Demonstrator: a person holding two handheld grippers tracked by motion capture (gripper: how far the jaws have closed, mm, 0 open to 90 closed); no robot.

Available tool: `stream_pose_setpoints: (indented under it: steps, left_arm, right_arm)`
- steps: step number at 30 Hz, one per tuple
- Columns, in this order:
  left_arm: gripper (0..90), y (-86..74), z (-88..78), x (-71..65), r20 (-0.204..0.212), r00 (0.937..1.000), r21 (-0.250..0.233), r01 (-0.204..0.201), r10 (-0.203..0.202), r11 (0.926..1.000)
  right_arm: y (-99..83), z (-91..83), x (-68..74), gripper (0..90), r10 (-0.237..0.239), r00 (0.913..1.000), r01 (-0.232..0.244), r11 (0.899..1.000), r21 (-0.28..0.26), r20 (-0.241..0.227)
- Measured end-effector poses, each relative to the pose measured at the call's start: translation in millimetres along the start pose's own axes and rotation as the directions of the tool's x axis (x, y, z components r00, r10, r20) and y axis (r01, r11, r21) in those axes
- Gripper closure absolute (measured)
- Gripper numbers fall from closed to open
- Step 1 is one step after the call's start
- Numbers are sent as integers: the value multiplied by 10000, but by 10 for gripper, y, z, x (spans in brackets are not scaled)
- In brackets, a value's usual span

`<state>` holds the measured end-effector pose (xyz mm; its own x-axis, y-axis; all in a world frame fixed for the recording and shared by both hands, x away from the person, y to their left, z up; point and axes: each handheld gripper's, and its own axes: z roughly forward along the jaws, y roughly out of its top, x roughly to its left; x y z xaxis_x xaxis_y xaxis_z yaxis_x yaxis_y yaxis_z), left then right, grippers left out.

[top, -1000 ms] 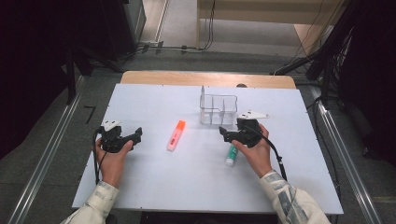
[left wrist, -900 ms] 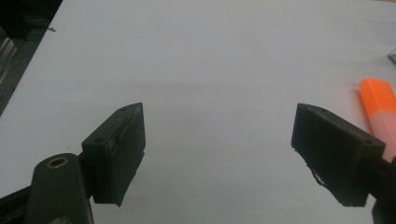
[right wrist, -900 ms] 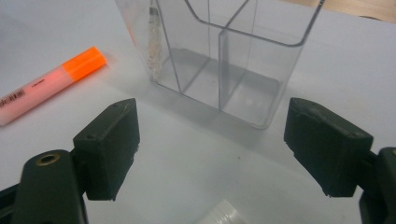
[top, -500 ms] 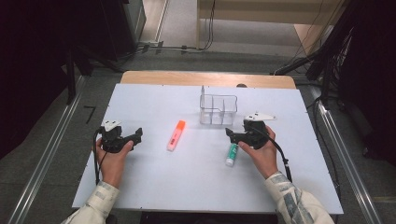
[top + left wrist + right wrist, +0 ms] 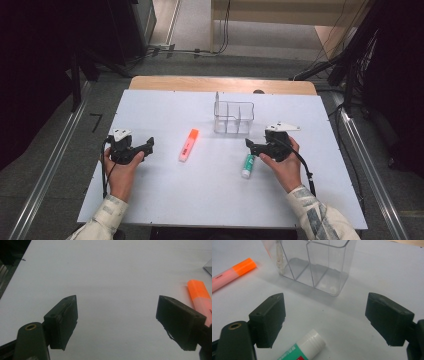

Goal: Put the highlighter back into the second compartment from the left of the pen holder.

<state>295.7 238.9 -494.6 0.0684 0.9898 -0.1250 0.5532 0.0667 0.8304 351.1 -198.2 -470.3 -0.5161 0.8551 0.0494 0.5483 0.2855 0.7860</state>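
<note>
An orange highlighter (image 5: 188, 145) lies on the white table (image 5: 165, 110), left of centre. A green and white glue stick (image 5: 248, 165) lies to the right, just below my right gripper (image 5: 254, 146), which stands open above it. In the right gripper view the glue stick's white cap (image 5: 313, 340) shows low between the wide-apart jaws, with the clear divided holder (image 5: 312, 262) beyond. My left gripper (image 5: 147, 145) rests open at the table's left. In the left gripper view the highlighter (image 5: 201, 297) lies just past the right-hand jaw.
The clear plastic holder (image 5: 233, 118) with several compartments stands empty at the table's middle back. A wooden board edge (image 5: 220, 84) runs behind the table. Metal rails (image 5: 50, 170) flank both sides, and cables (image 5: 225, 30) lie on the floor beyond.
My right gripper has shifted slightly right and forward near the glue stick. The left hand and gripper have stayed put.
</note>
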Motion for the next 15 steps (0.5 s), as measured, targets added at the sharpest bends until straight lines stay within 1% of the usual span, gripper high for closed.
stream_pose_setpoints:
  steps: [5,15]
  left_arm:
    - [184,0,7,-51,64,9997,15,-252,252,9997]
    - [184,11,28,-149,272,9983,4,-525,525,9986]
  right_arm:
    - [-34,-30,-39,142,51,10000,-51,10000,11,61]
    - [-91,-107,-118,142,177,9996,-178,9998,16,200]
